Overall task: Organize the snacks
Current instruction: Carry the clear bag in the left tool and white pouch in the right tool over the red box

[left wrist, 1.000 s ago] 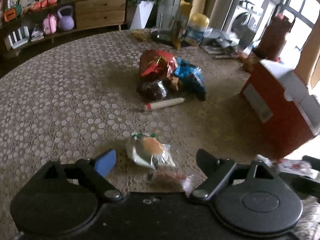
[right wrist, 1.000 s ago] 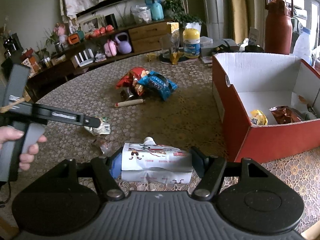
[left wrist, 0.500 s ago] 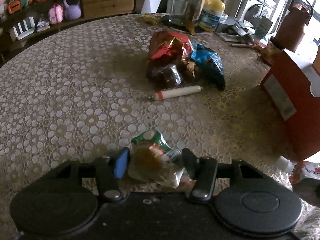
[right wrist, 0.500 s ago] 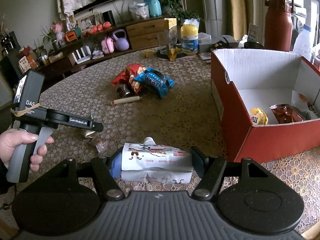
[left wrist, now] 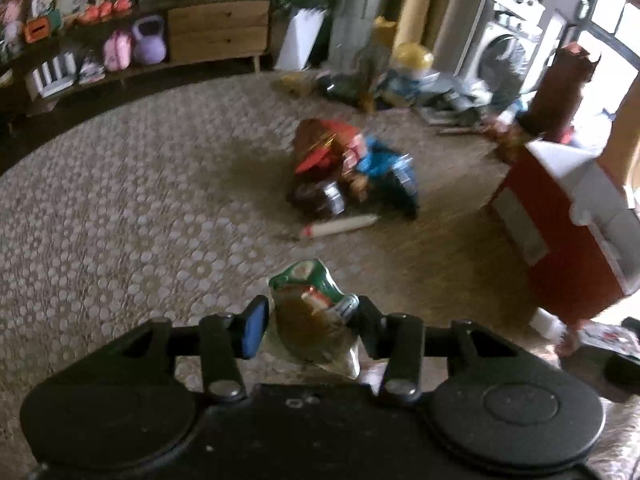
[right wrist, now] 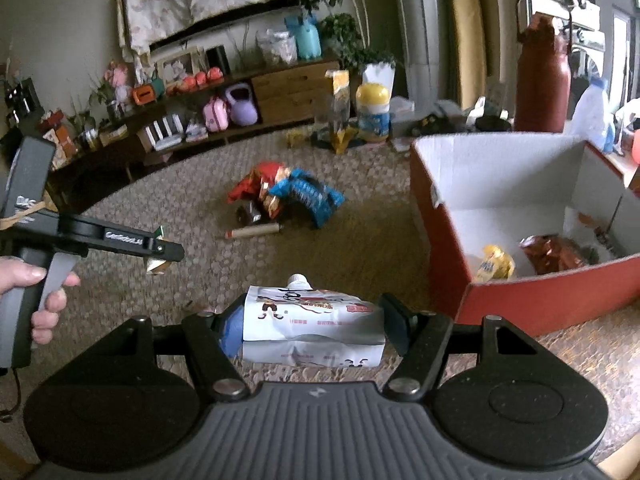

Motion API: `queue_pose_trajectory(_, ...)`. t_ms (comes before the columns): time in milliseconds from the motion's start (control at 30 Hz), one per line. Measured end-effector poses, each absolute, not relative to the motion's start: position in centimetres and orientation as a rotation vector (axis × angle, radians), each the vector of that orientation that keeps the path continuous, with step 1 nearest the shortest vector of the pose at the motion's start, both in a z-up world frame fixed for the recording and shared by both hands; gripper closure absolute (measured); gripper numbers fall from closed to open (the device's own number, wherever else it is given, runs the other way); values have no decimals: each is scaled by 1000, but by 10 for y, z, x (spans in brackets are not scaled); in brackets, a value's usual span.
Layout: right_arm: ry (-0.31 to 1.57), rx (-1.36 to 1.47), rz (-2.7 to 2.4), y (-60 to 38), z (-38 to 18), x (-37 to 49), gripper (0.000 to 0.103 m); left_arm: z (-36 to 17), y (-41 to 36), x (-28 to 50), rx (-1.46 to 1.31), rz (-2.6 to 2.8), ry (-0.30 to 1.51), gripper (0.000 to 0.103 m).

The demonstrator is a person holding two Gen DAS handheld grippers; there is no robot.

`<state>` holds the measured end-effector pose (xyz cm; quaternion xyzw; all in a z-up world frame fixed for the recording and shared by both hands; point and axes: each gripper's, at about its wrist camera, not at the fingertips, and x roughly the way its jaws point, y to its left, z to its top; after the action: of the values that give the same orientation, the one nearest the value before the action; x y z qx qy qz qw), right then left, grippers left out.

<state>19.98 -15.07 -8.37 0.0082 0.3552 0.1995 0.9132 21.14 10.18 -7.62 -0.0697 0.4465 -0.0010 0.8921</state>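
Left gripper (left wrist: 308, 320), bottom centre of its view: fingers pinch a small clear snack packet (left wrist: 314, 328), lifted off the table (left wrist: 120, 208). Right gripper (right wrist: 312, 320), lower centre: clamped on a white spouted pouch (right wrist: 312, 320). Mid-frame: stick snack (right wrist: 252, 232), then the bag pile (right wrist: 288, 196). Right: red box (right wrist: 520, 304) holding two packets.

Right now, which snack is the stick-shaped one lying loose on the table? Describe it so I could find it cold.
Start at the red box on the patterned table, then look left to the pile of snack bags mid-table. Just in front of that pile lies the snack stick, flat on the cloth. It alone is a slim pale tube with a red end; its neighbours are crumpled bags.
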Motion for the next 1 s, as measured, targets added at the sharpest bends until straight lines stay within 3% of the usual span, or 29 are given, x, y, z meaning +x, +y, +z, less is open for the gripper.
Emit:
queue_pose_trajectory(533, 580, 14, 283, -224, -23, 217, 35, 2, -40, 222, 5, -272, 800, 58)
queue_pose_trajectory(1000, 588, 40, 103, -303, -44, 265, 35, -6, -147, 268, 84, -385, 794, 58)
